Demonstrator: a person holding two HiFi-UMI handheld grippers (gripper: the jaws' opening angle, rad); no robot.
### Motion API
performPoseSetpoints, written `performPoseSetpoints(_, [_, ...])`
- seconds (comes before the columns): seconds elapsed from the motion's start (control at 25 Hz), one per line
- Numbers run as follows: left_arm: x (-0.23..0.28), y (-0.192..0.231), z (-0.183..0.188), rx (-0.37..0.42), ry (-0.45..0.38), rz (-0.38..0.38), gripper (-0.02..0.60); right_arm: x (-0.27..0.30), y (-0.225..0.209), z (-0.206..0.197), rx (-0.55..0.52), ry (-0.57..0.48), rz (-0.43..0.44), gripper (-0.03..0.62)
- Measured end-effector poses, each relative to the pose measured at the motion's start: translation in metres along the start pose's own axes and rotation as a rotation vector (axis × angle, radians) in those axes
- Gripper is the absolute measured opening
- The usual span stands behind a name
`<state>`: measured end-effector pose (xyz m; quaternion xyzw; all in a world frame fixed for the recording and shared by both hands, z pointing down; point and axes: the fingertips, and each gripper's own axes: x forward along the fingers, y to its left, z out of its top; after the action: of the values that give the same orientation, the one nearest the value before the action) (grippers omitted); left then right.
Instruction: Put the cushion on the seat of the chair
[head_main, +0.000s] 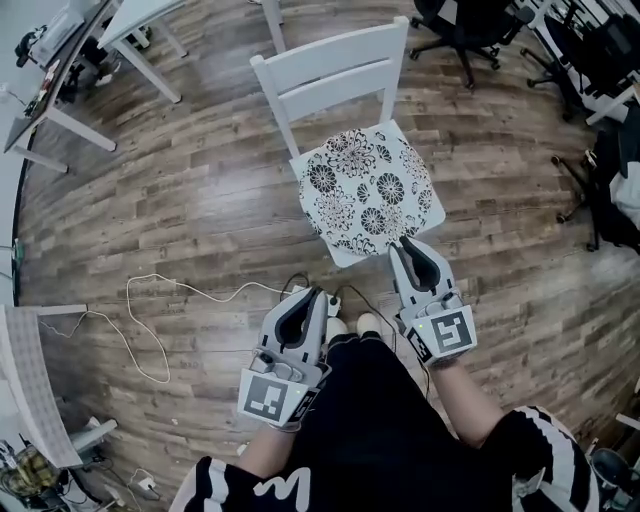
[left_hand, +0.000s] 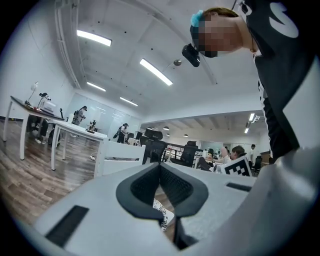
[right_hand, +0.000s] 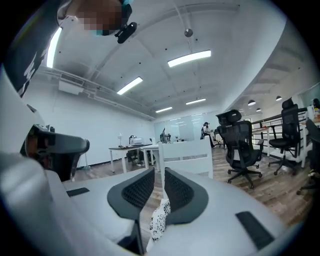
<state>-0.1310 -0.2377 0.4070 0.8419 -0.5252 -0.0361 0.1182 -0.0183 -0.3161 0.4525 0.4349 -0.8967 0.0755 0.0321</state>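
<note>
Floral cloth cushion (head_main: 368, 190), matt white chair (head_main: 335, 52), glossy wood floor (head_main: 180, 200)

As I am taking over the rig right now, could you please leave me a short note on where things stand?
Left gripper: jaws shut, nothing in them, held clear of the chair.
Right gripper: jaws slightly apart, nothing between them, near the chair's front edge.
Cushion: lying flat on the seat of the white chair.
Done: cushion placed, neither gripper on it.
Left: probably nothing; perhaps check that it sits square.
</note>
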Motion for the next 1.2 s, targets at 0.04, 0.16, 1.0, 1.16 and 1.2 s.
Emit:
performPoseSetpoints(0.04, [-0.001, -0.001, 0.005, 0.005, -0.006, -0.002, 0.006, -0.003, 0.004, 0.013, -0.009, -0.019, 0.007, 0.072])
performPoseSetpoints(0.16, [-0.001, -0.007, 0.021, 0.011, -0.030, -0.014, 0.006, -0.009, 0.017, 0.050, -0.028, -0.075, 0.021, 0.059])
performPoseSetpoints(1.0, [-0.027, -0.037, 0.090, 0.074, -0.183, -0.134, 0.006, -0.044, 0.095, 0.129, -0.070, -0.240, 0.075, 0.020])
performPoseSetpoints(1.16, [-0.035, -0.052, 0.097, 0.099, -0.205, -0.147, 0.006, -0.053, 0.097, 0.136, -0.067, -0.249, 0.087, 0.021])
performPoseSetpoints(1.2, [-0.038, -0.057, 0.098, 0.108, -0.210, -0.150, 0.006, -0.057, 0.097, 0.138, -0.068, -0.255, 0.088, 0.021])
